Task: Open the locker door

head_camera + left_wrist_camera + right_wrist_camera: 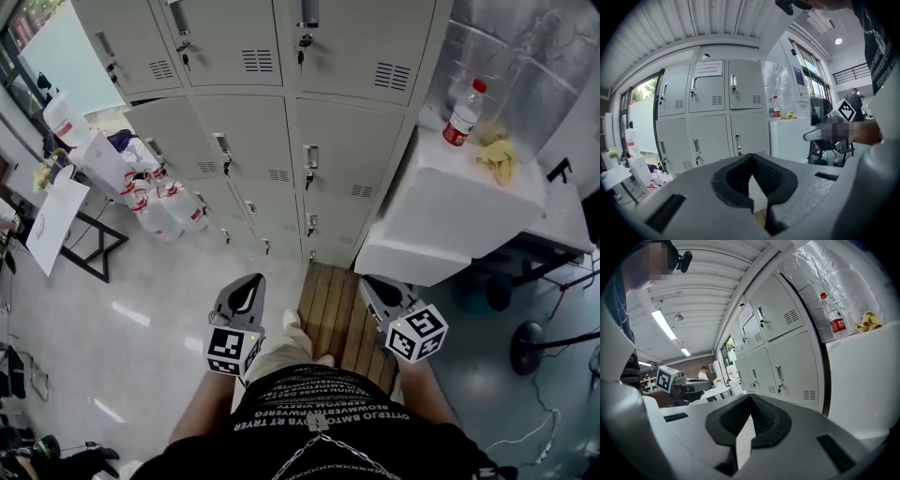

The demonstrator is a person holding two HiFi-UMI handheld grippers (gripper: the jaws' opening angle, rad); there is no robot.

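A bank of grey metal lockers (281, 122) fills the top of the head view. All its doors are closed, each with a small upright handle (311, 157). My left gripper (251, 283) and right gripper (371, 284) are held low near the person's body, well short of the lockers. Both point toward them. In the left gripper view my left gripper (752, 158) has its jaws together and nothing between them, with the locker doors (712, 126) ahead. My right gripper (751, 398) is likewise shut and empty, and the lockers (787, 366) lie ahead to its right.
A white chest (459, 220) stands right of the lockers, carrying a plastic bottle (463, 112) and a yellow cloth (499, 157). A wooden slat board (336, 314) lies on the floor under the grippers. White bags (159, 202) and a trestle table (56, 220) sit left. Cables and a stand base (530, 347) are at the right.
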